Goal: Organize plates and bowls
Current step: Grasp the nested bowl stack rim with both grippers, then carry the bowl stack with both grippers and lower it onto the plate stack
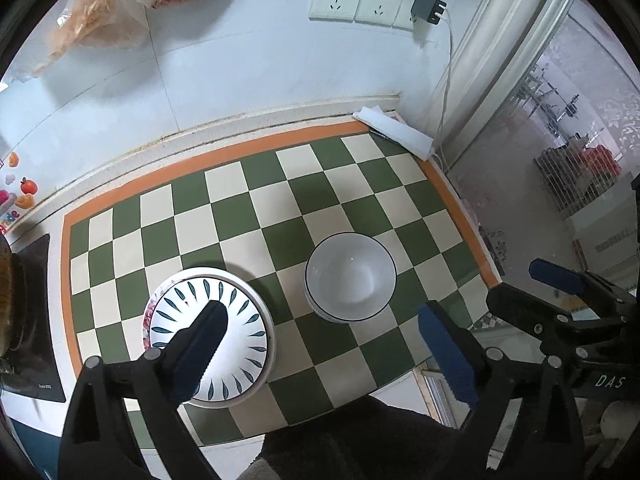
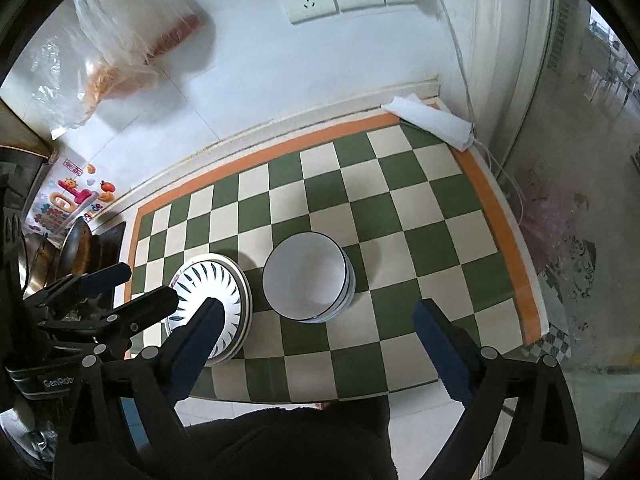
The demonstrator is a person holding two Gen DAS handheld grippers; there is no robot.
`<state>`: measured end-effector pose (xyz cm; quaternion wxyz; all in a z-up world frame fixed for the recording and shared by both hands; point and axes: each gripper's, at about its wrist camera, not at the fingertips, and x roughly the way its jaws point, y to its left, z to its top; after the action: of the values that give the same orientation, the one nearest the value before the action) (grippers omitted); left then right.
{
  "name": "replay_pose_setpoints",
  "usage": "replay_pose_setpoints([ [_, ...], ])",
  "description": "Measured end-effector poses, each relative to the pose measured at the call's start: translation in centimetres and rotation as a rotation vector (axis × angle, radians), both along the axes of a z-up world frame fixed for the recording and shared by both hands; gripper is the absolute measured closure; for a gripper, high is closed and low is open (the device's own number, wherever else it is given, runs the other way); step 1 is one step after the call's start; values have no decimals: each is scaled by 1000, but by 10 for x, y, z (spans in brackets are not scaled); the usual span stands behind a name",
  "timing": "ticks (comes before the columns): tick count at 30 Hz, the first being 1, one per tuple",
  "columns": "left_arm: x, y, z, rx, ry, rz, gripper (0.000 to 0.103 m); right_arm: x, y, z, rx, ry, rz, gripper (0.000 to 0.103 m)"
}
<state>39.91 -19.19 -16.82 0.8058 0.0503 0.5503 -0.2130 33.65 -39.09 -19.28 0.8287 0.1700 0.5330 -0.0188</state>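
Note:
A stack of plates (image 1: 240, 312) with a white leaf-patterned plate on top sits on the green-and-cream checkered mat (image 1: 280, 208); it also shows in the right wrist view (image 2: 224, 284). A stack of white bowls (image 1: 350, 276) with dark rims stands to its right, also seen in the right wrist view (image 2: 306, 280). My left gripper (image 1: 320, 320) is open and empty, held above both stacks. My right gripper (image 2: 316, 316) is open and empty, above the mat's front. The right gripper also shows at the right edge of the left wrist view (image 1: 560, 292).
A folded white cloth (image 1: 396, 130) lies at the mat's far right corner. Wall sockets (image 1: 360, 2) with a plugged charger and cable are behind. Plastic bags (image 2: 120, 48) hang on the wall at left. A wok (image 2: 76, 252) and dark stove sit left of the mat.

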Motion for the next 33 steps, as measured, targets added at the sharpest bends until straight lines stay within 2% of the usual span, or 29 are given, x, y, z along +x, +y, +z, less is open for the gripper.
replay_pose_setpoints([
  [9,6,-1,-9,4,32,0,4,1,1,3,-22,-11,-4,3],
  [14,22,-2,-32,13,84,19,4,14,-5,-16,-11,21,-14,3],
  [27,91,-25,-136,-22,364,50,4,60,-30,-125,100,187,-41,3],
  [31,109,-38,-164,-11,431,58,5,74,-38,-167,228,198,-36,3],
  [33,116,-45,-179,0,467,38,7,81,-42,-189,329,205,-36,3],
])
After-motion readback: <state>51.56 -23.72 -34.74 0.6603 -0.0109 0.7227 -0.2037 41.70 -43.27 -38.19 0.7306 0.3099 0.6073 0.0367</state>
